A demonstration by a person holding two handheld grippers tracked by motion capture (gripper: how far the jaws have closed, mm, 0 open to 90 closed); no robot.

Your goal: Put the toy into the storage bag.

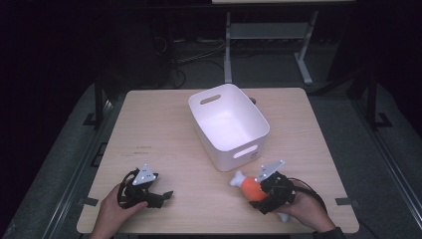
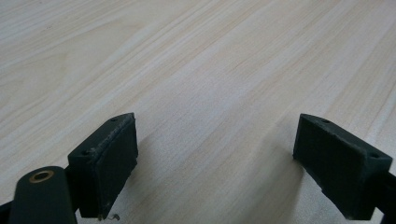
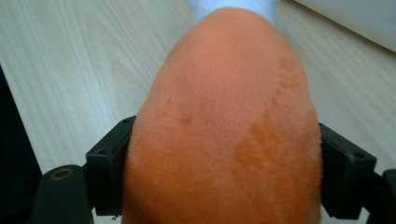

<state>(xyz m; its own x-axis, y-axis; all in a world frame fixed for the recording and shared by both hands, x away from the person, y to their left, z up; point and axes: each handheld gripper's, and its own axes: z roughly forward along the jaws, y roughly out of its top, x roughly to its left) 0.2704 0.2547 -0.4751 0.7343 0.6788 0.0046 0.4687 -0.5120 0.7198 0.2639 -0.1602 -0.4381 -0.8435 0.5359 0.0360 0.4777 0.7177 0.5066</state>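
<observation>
Your right gripper (image 1: 251, 191) has its jaws clamped on the orange plush toy (image 3: 224, 130): in the right gripper view the two black pads (image 3: 109, 163) press into the fuzzy orange body from either side, and the body bulges out wider than the gap between them. Beyond the pads the toy narrows to a white end (image 1: 239, 177), which sticks out past the fingertips toward the white bin (image 1: 229, 124). In the high view that white end points up and left, just short of the bin's near corner and not touching it. Your right hand (image 1: 306, 209) wraps the gripper body behind the toy, near the front edge of the table (image 1: 164, 124).

The bin sits just ahead of your right fingertips, turned at an angle to the table edges, with a slot handle in its near wall and another in its far wall. Its inside is bare white, with nothing lying in it.

Your left gripper (image 1: 158, 196) has its jaws spread wide with nothing between them: in the left gripper view the two pads (image 2: 109, 163) stand well apart over bare pale wood. It sits low by the front edge with your left hand (image 1: 112, 211) behind it, well apart from the toy and from the bin.
</observation>
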